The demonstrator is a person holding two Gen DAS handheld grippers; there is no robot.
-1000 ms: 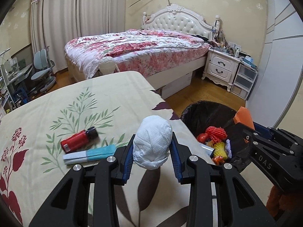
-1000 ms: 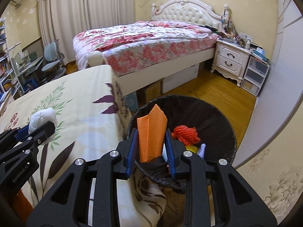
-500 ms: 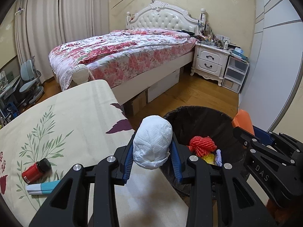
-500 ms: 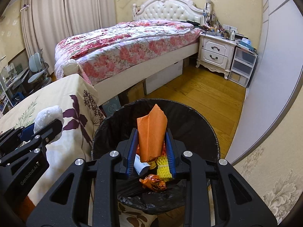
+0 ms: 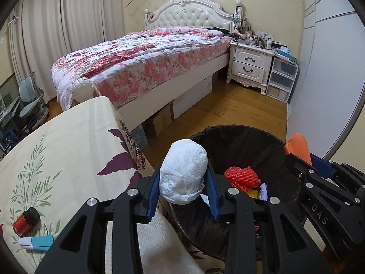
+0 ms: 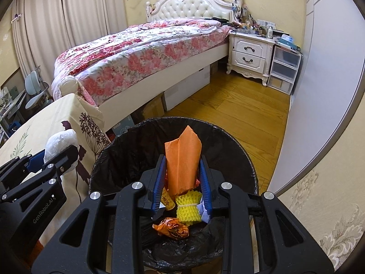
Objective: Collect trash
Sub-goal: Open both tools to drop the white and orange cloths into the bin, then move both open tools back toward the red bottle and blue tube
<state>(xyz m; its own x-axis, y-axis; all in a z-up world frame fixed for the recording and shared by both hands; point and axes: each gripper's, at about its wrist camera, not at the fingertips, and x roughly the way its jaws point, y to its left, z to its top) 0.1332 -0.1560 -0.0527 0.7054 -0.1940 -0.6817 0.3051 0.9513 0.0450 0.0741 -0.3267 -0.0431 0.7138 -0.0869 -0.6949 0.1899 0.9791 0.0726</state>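
Note:
My left gripper (image 5: 183, 180) is shut on a crumpled white paper wad (image 5: 183, 175) and holds it over the near-left rim of the black-lined trash bin (image 5: 241, 134). My right gripper (image 6: 182, 171) is shut on a folded orange paper (image 6: 182, 159) and holds it above the inside of the bin (image 6: 127, 150). In the bin lie a red net ball (image 5: 241, 177), yellow foam netting (image 6: 188, 210) and an orange wrapper (image 6: 171, 227). On the floral tablecloth (image 5: 68, 141) lie a red bottle (image 5: 26, 220) and a teal-and-white tube (image 5: 36, 243).
The table edge (image 6: 91, 132) stands just left of the bin. A bed (image 5: 141, 61) with a floral cover fills the back. A white nightstand (image 5: 249, 65) and plastic drawers (image 5: 281, 80) stand at the back right. Wooden floor (image 6: 239, 105) lies beyond the bin.
Both grippers have moved right, off the table and toward the bin. The orange paper now hangs over the bin's inside and the white wad has reached its rim. Both stay gripped.

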